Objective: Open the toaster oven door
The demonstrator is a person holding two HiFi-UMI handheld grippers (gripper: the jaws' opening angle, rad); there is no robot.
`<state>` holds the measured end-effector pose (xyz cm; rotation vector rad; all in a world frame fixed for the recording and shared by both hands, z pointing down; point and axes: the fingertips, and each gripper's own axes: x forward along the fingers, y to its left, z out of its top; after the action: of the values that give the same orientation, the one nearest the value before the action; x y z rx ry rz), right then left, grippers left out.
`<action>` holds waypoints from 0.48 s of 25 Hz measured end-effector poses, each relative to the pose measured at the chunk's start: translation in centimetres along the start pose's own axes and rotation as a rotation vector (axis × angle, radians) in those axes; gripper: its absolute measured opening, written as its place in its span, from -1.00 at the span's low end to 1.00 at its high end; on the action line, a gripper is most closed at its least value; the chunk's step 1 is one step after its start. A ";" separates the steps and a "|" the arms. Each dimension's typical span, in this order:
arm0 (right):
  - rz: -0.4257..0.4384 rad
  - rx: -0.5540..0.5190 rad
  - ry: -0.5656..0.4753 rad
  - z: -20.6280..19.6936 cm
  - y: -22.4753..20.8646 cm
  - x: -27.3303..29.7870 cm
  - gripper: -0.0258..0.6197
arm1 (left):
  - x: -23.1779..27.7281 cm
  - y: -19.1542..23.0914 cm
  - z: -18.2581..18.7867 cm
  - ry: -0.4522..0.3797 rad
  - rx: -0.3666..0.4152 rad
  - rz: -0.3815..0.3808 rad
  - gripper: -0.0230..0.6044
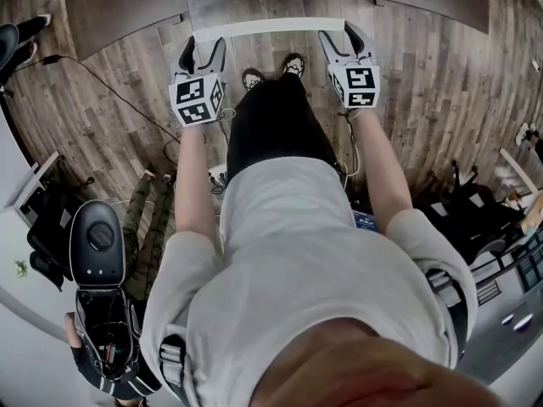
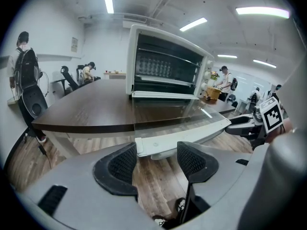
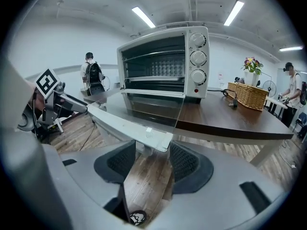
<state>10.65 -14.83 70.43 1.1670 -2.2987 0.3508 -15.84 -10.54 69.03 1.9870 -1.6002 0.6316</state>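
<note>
The toaster oven [image 2: 165, 63] is seen standing on the dark wooden worktop [image 2: 86, 109], in the upper middle of both gripper views. Its glass door [image 2: 177, 116] is found swung fully down, lying roughly level and reaching out past the worktop edge. The white door handle [image 2: 182, 138] runs along the door's free edge; in the head view it is shown as a pale bar [image 1: 271, 29] at the top centre, above the person's shoes.

The left tool [image 2: 157, 164] is held released, its jaws spread, with the left end of the handle lying between the tips, close against the left pad. The right tool [image 3: 152, 162] is likewise released, its jaws spread around the right end of the handle [image 3: 129, 126], where the glass corner is seen near the right pad. In the head view the two tools [image 1: 202, 53] [image 1: 342, 41] are placed at opposite ends of the bar.

A wicker basket [image 3: 249, 96] rests on the worktop at the right of the right gripper view.
</note>
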 end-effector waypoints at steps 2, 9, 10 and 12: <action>-0.004 -0.002 0.009 -0.3 -0.1 0.4 -0.24 | 0.4 0.1 -0.3 0.010 0.005 0.002 -0.05; -0.012 -0.010 0.046 -1.9 -0.5 1.3 -0.24 | 1.7 -0.1 -1.4 0.048 0.020 0.006 -0.06; -0.013 -0.012 0.046 -1.9 -0.5 1.4 -0.24 | 1.8 -0.1 -1.4 0.051 0.027 0.005 -0.06; -0.013 -0.008 0.039 -1.9 -0.6 1.5 -0.24 | 1.9 -0.1 -1.4 0.050 0.036 0.003 -0.06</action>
<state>11.02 -15.31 72.84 1.1603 -2.2557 0.3559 -15.46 -11.09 71.31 1.9792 -1.5730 0.7111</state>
